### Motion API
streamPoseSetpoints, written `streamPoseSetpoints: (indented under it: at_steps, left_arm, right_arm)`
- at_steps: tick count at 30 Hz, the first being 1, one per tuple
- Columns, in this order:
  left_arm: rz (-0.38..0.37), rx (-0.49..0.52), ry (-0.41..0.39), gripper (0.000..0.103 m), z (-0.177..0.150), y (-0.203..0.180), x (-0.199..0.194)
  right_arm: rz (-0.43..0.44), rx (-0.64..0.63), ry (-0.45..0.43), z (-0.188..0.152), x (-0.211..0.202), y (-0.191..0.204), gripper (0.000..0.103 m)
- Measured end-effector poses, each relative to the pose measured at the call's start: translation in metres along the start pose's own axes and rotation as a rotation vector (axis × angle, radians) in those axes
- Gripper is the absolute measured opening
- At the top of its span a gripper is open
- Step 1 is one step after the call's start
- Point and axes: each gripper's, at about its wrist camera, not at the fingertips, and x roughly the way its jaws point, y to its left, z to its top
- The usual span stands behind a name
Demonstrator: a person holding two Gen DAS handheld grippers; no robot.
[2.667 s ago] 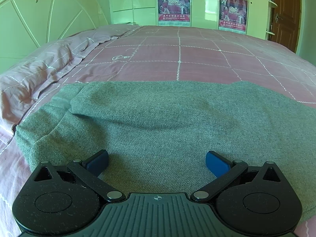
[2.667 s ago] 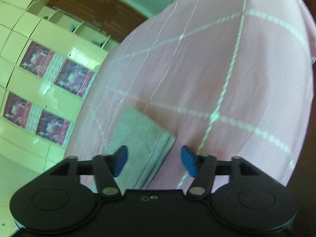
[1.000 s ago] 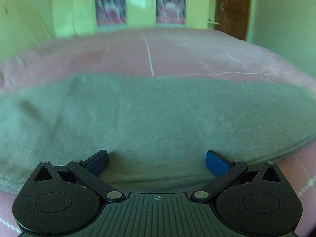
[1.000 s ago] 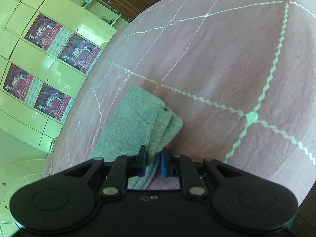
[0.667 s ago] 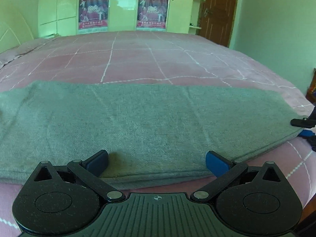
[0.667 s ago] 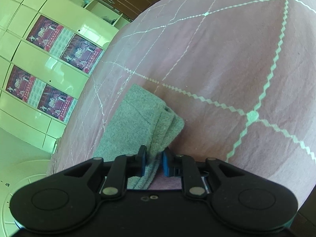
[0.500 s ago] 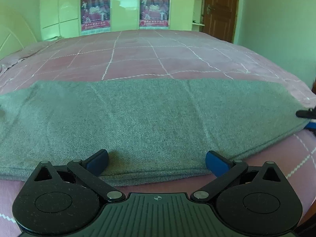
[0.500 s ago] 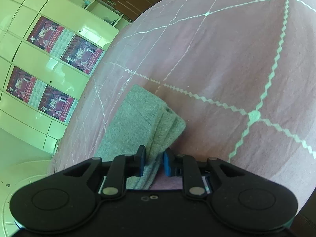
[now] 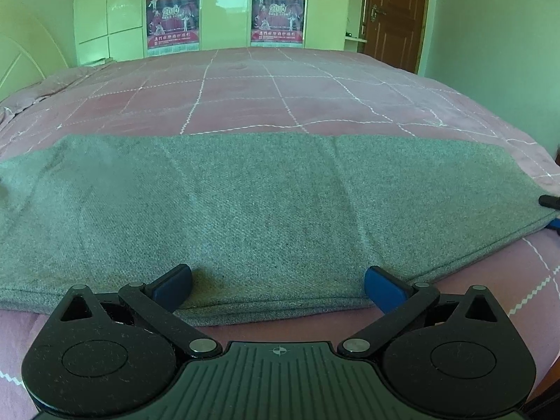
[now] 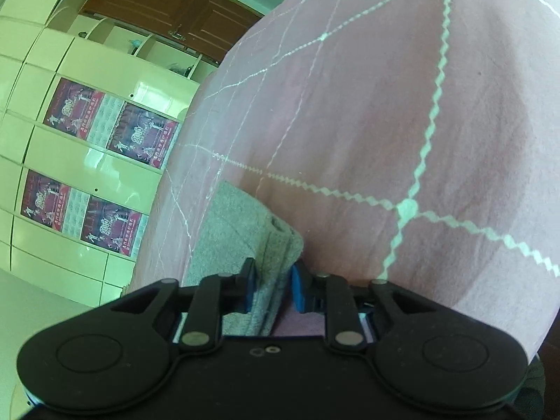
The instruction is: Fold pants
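Observation:
The grey pants (image 9: 273,210) lie flat in a long folded band across the pink checked bedspread (image 9: 280,98). My left gripper (image 9: 278,281) hovers at their near long edge, open wide, its blue pads over the cloth and nothing pinched. In the right wrist view the layered end of the pants (image 10: 238,224) runs between the blue pads of my right gripper (image 10: 271,280), which is shut on that stacked edge. The right gripper's tip (image 9: 551,203) also shows at the pants' right end in the left wrist view.
A pale wardrobe with red posters (image 9: 224,17) stands beyond the bed, a brown door (image 9: 395,17) to its right. The curved headboard (image 9: 21,70) is at the left. The bed's right edge (image 9: 546,147) drops off near the pants' end.
My right gripper, open earlier, has shut on the layered end of the pants and rolled a little. The left gripper slid along the near edge, bringing the pants' right end into view.

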Motion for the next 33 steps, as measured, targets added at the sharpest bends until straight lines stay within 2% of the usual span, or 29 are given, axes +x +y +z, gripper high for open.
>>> streamPoseSetpoints:
  at_steps: [3, 5, 9, 15, 17, 19, 20, 24, 26, 28, 31, 32, 33]
  left_arm:
    - [0.007, 0.003, 0.002, 0.103, -0.001, -0.001, 0.0]
    - [0.007, 0.003, 0.002, 0.103, -0.001, -0.001, 0.0]
    - [-0.001, 0.009, -0.003, 0.103, -0.001, 0.0, -0.001]
    - [-0.042, 0.008, -0.001, 0.103, 0.0, 0.007, -0.003]
    - [-0.096, 0.011, -0.011, 0.103, 0.004, 0.025, -0.015]
    - [-0.109, -0.039, -0.043, 0.103, 0.001, 0.068, -0.035]
    - [-0.099, -0.052, -0.058, 0.103, -0.003, 0.097, -0.045]
    - [0.04, -0.169, -0.093, 0.103, -0.017, 0.226, -0.074]
    - [0.102, -0.262, -0.132, 0.103, -0.025, 0.287, -0.091]
    - [0.15, -0.341, -0.167, 0.103, -0.036, 0.332, -0.108]
    - [0.189, -0.474, -0.214, 0.103, -0.058, 0.375, -0.12]
    - [0.185, -0.526, -0.22, 0.103, -0.064, 0.384, -0.12]
    - [0.174, -0.568, -0.223, 0.103, -0.068, 0.391, -0.118]
  right_arm:
    - [-0.038, -0.056, 0.009, 0.001, 0.006, 0.009, 0.013]
    - [-0.061, -0.072, 0.019, 0.002, 0.009, 0.014, 0.012]
    - [0.026, -0.152, -0.041, -0.001, -0.005, 0.049, 0.009]
    - [0.097, -0.236, -0.022, -0.01, -0.008, 0.109, 0.009]
    - [0.122, -0.276, -0.01, -0.02, -0.009, 0.135, 0.009]
    - [0.146, -0.36, 0.008, -0.034, -0.009, 0.166, 0.009]
    - [0.163, -0.408, 0.012, -0.046, -0.007, 0.182, 0.009]
    - [0.211, -0.564, 0.046, -0.111, 0.012, 0.242, 0.009]
    - [0.225, -0.659, 0.061, -0.157, 0.026, 0.266, 0.009]
    - [0.245, -0.734, 0.112, -0.208, 0.042, 0.285, 0.009]
    - [0.285, -0.81, 0.262, -0.297, 0.074, 0.29, 0.023]
    - [0.31, -0.856, 0.377, -0.328, 0.087, 0.286, 0.043]
    - [0.298, -0.919, 0.508, -0.352, 0.099, 0.282, 0.035]
